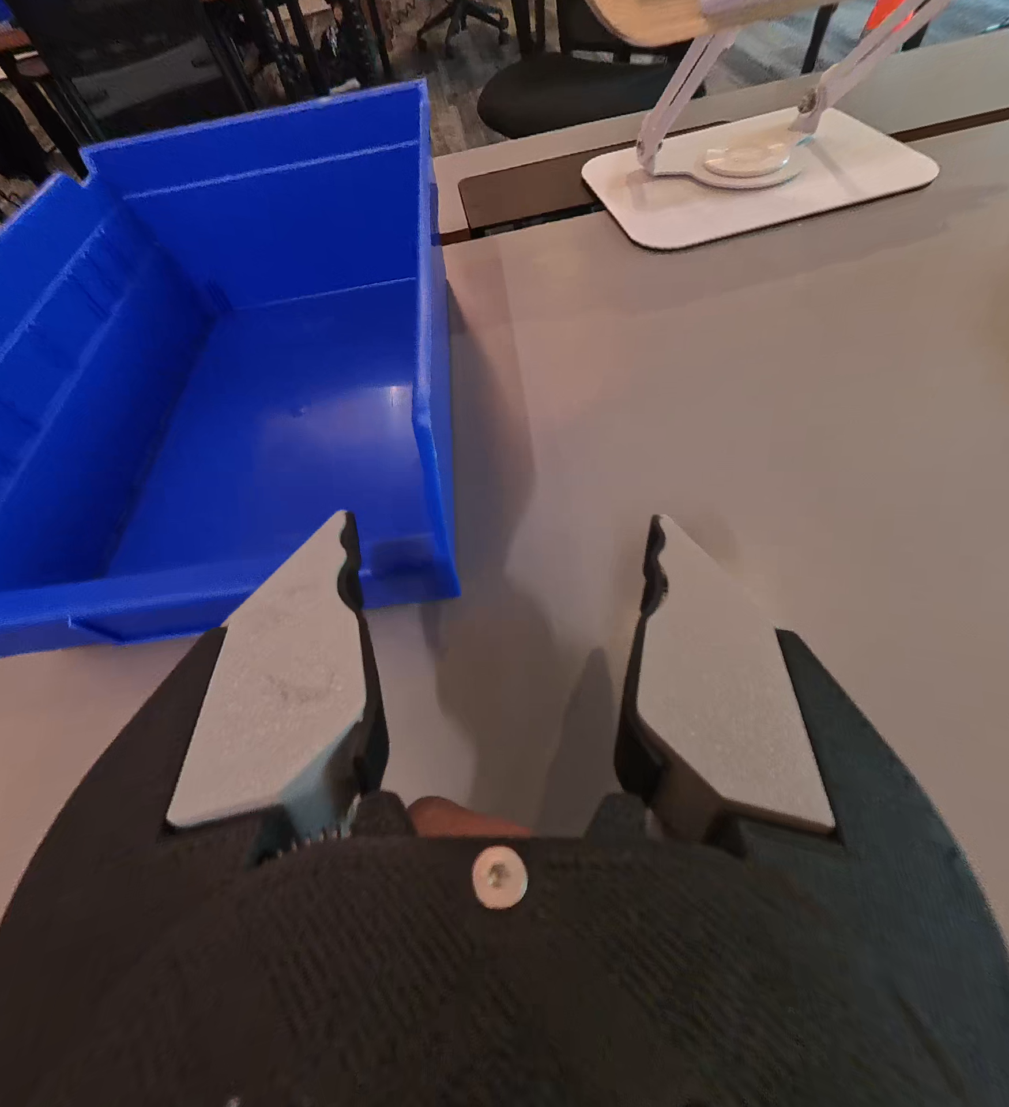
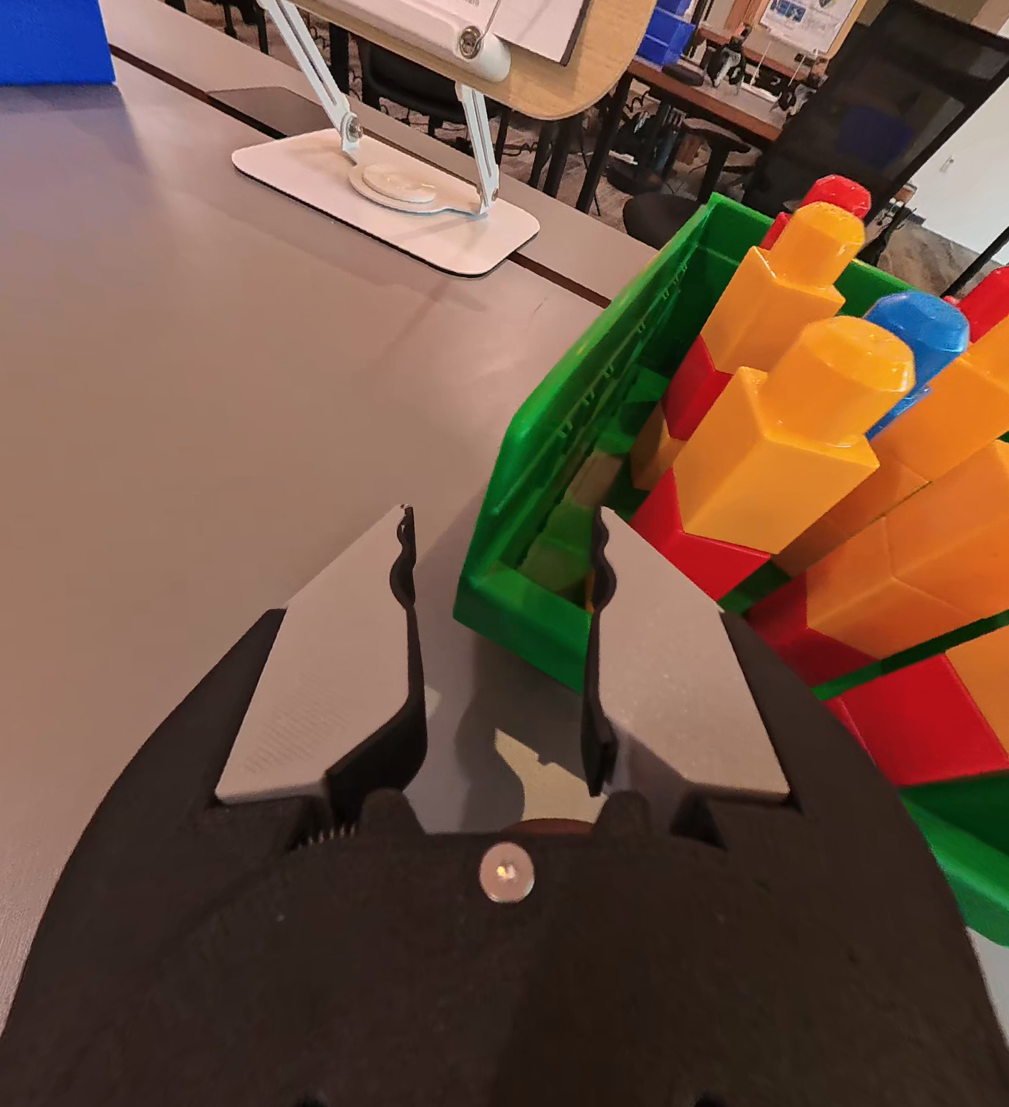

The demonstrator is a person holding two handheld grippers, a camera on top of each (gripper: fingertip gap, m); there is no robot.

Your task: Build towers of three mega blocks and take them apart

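Two hand-held grippers hover over a grey surface [image 1: 730, 389], both bare. The left hand-held gripper [image 1: 502, 539] stands wide, its fingers spread over the surface just beside the near right corner of a blue bin [image 1: 220, 359], whose inside shows no blocks. The right hand-held gripper [image 2: 502, 539] is spread more narrowly, with nothing between its pads; it hangs above the near left corner of a green bin [image 2: 520, 611]. That bin is packed with mega blocks [image 2: 789, 455], standing stacks of orange on red, with one blue stud and red studs farther back. A white stand [image 2: 388, 191] rests on the surface beyond both bins.
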